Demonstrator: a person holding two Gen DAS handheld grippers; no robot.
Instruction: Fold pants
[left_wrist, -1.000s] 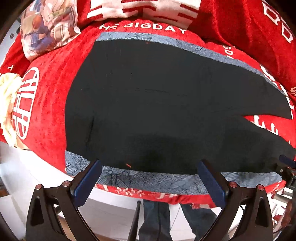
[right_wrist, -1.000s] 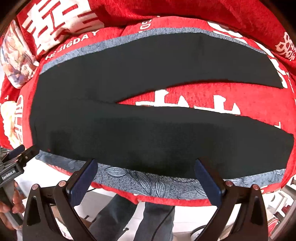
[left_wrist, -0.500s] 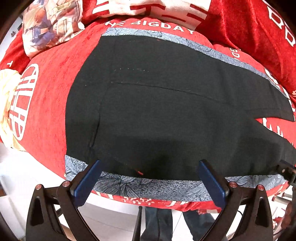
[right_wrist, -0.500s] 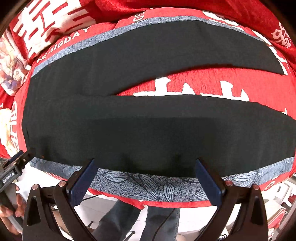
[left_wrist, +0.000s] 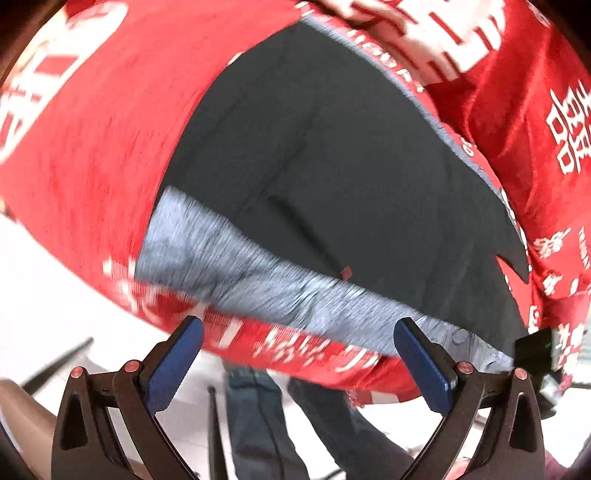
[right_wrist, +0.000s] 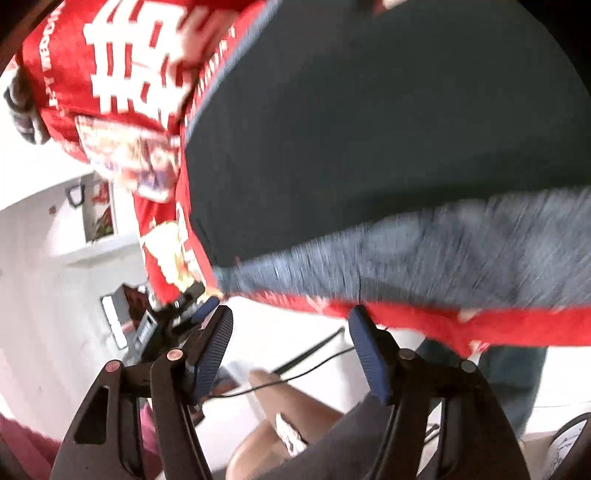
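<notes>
The black pants (left_wrist: 351, 155) lie spread flat on a red bedspread (left_wrist: 92, 140), their near edge along a grey patterned strip (left_wrist: 258, 273). My left gripper (left_wrist: 301, 350) hangs open just off the bed's near edge, below the strip, with nothing between its blue pads. In the right wrist view the pants (right_wrist: 369, 129) fill the upper right above the same grey strip (right_wrist: 443, 251). My right gripper (right_wrist: 291, 336) is below the bed's edge, its jaws closing on empty air. The left gripper (right_wrist: 173, 314) shows just to its left. Both views are blurred.
A red pillow with white characters (left_wrist: 443, 44) and a patterned cushion (right_wrist: 140, 162) lie at the bed's far side. Below the bed's edge are a white floor, a person's legs in jeans (left_wrist: 258, 417), a bare knee (right_wrist: 295, 424) and a cable (right_wrist: 306, 354).
Both views have tilted and dropped toward the bed's near edge, with motion blur. The right gripper's jaws stand narrower than before. The pants lie as they did.
</notes>
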